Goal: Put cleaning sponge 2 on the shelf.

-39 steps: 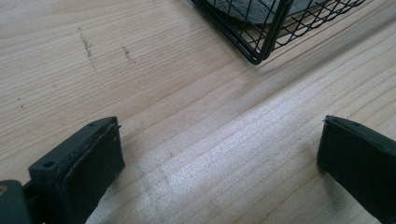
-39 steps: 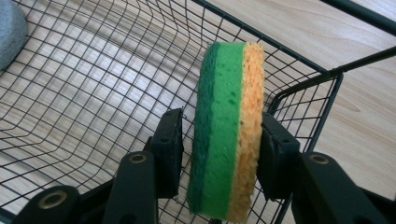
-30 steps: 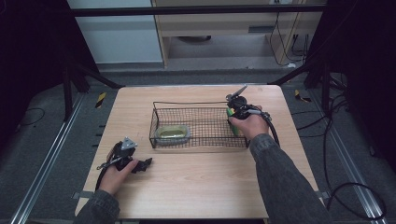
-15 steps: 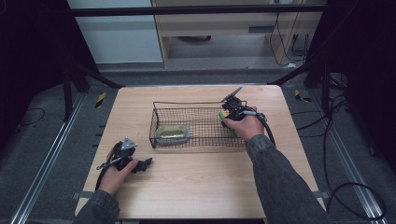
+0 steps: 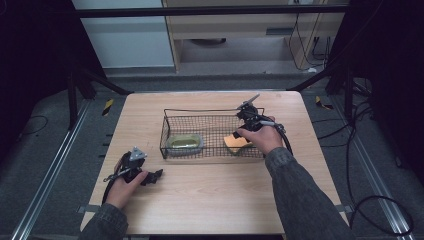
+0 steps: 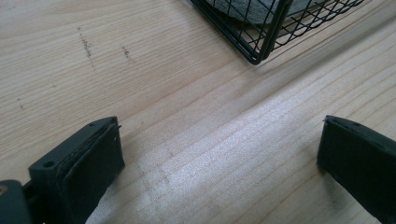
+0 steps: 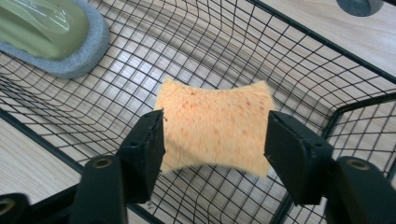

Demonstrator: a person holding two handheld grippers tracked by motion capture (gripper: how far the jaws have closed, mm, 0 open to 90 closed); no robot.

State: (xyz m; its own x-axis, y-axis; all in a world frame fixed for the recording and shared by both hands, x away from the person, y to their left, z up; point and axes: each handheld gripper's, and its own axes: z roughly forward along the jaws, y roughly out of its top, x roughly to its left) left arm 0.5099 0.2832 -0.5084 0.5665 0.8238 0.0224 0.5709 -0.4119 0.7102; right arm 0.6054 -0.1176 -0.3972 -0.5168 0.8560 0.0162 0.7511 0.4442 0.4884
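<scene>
Lying bare, pale wooden table (image 5: 210,200)

Green scrubber (image 5: 184,143) on grey pad, wooden table (image 5: 210,200), grey floor (image 5: 45,150)

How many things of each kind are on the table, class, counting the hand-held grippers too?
Wire basket: 1
Orange sponge: 1
Green-topped grey scrubber: 1
Grippers, left gripper and right gripper: 2
Total: 5
</scene>
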